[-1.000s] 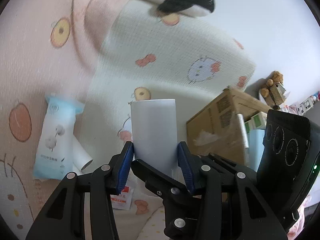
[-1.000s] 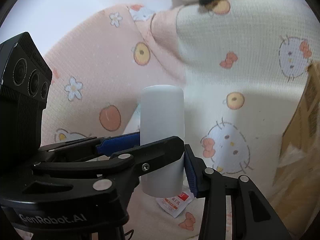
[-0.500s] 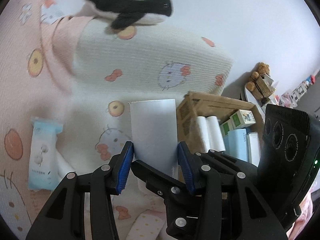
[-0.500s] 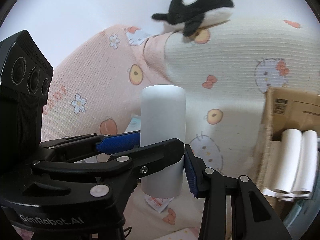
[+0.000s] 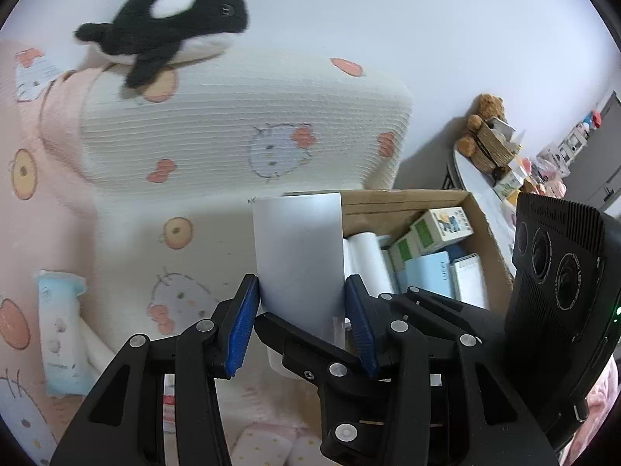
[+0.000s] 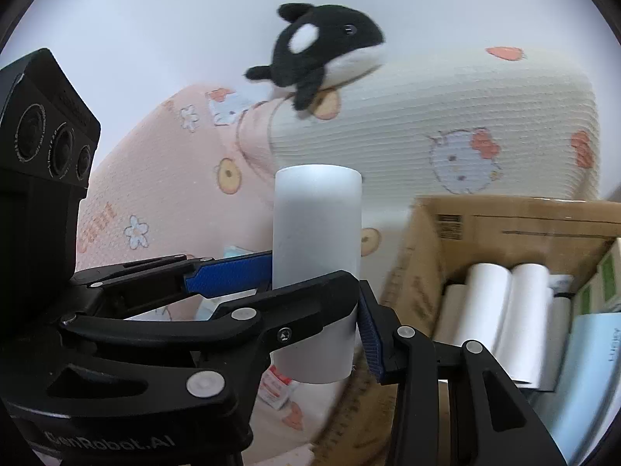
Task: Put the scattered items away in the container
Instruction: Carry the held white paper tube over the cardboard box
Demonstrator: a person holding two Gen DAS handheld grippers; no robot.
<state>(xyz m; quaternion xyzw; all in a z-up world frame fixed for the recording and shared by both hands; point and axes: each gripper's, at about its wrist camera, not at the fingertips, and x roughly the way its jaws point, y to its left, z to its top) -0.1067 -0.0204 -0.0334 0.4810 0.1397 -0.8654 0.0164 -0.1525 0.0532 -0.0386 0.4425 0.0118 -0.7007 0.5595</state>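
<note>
Patterned bedding (image 5: pixel 217 155) backs both hand-held grippers, left (image 5: pixel 300 324) and right (image 6: pixel 318 291), clamped on one white roll (image 6: pixel 316 233) (upright).

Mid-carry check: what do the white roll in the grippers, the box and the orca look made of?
Roll: matte white, likely paper or thin plastic film wound in a cylinder; no gloss, flat end.
Box: brown corrugated cardboard, dull, with a printed barcode label and folded flaps.
Orca: plush fabric, fuzzy black and white pile, soft outline, probably stuffed.
</note>
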